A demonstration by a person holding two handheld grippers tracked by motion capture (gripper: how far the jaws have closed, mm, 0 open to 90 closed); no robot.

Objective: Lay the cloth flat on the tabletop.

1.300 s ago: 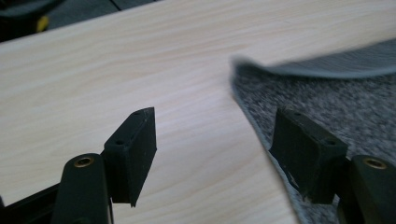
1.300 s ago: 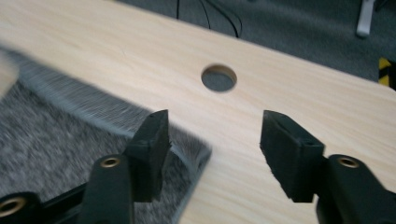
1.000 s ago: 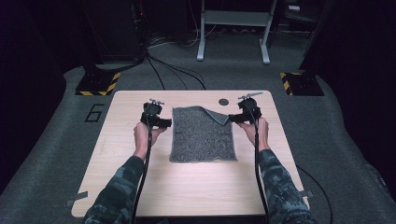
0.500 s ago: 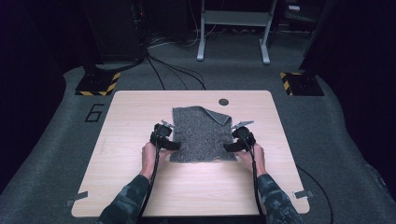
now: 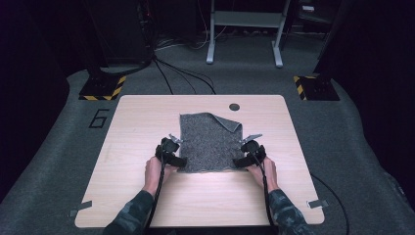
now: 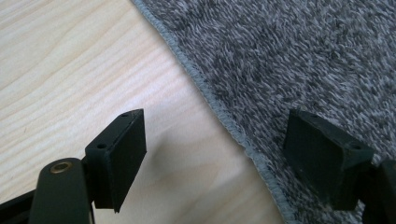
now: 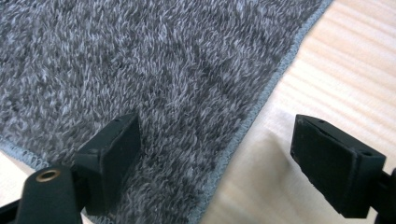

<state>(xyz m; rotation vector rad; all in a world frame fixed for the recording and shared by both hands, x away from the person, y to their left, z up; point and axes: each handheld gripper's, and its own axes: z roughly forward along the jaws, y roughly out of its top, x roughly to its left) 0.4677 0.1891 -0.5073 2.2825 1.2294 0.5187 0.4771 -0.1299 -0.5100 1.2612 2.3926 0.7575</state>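
A grey fuzzy cloth (image 5: 210, 142) lies flat in the middle of the wooden table (image 5: 137, 117), its far right corner folded over. My left gripper (image 5: 180, 161) sits at the cloth's near left corner and is open. In the left gripper view its jaws straddle the hemmed edge of the cloth (image 6: 289, 56), one over bare wood and one over the cloth. My right gripper (image 5: 238, 162) is at the near right corner, also open. Its jaws straddle the right hem of the cloth (image 7: 154, 60) in the right gripper view.
A small dark round hole (image 5: 234, 106) sits in the table beyond the cloth. Cables (image 5: 181, 73) run over the grey floor behind the table, with a metal stand (image 5: 244, 29) and striped floor plates (image 5: 103, 88) farther back. Bare wood surrounds the cloth.
Both grippers have come back from the cloth's far corners to its near corners. The far right corner now lies folded over.
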